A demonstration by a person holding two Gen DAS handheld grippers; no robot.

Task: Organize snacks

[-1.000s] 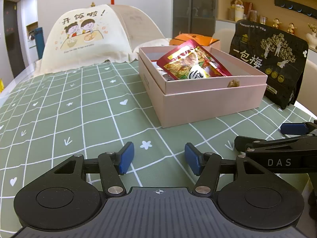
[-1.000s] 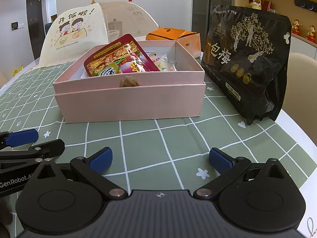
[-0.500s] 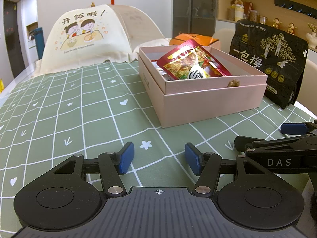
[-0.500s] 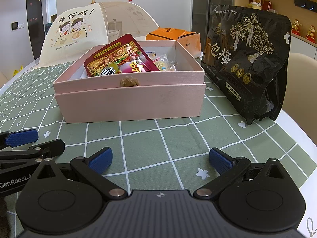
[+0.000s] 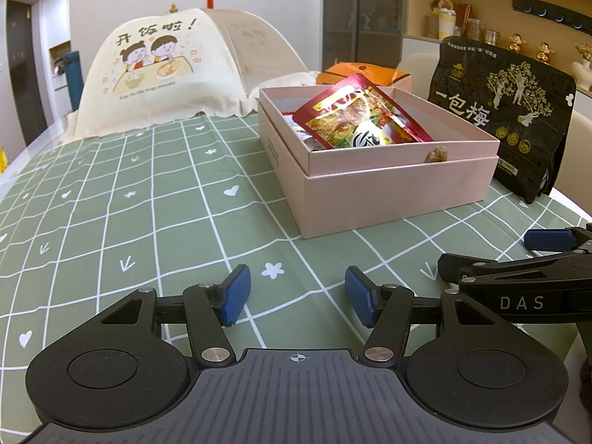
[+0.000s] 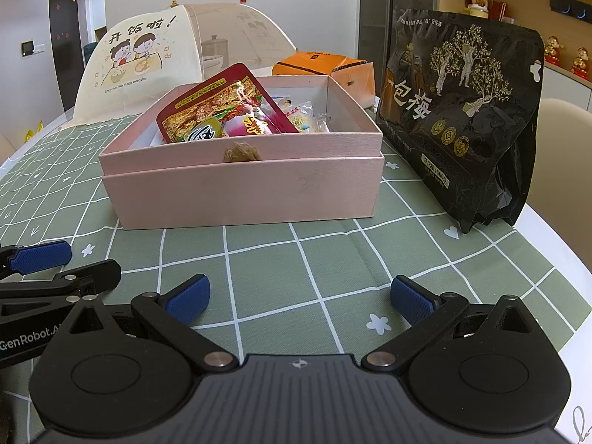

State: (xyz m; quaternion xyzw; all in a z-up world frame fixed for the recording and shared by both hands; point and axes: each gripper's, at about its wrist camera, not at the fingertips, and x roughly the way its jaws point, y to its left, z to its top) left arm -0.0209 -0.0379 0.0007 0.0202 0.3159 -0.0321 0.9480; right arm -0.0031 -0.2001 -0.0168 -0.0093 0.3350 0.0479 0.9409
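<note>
A pink box (image 5: 388, 192) (image 6: 244, 192) stands open on the green checked tablecloth, holding a red snack packet (image 5: 355, 114) (image 6: 222, 107) and small wrapped snacks (image 6: 307, 120). A large black snack bag (image 5: 507, 114) (image 6: 462, 118) stands upright to the box's right. My left gripper (image 5: 296, 296) is open and empty, low over the cloth, well short of the box. My right gripper (image 6: 299, 296) is open wide and empty, also short of the box. Each gripper shows at the edge of the other's view.
A cream mesh food cover (image 5: 174, 70) (image 6: 177, 51) stands at the back left. An orange box (image 5: 362, 72) (image 6: 325, 68) sits behind the pink box. The table edge (image 6: 555, 236) runs close on the right, with a beige chair (image 6: 566, 140) beyond it.
</note>
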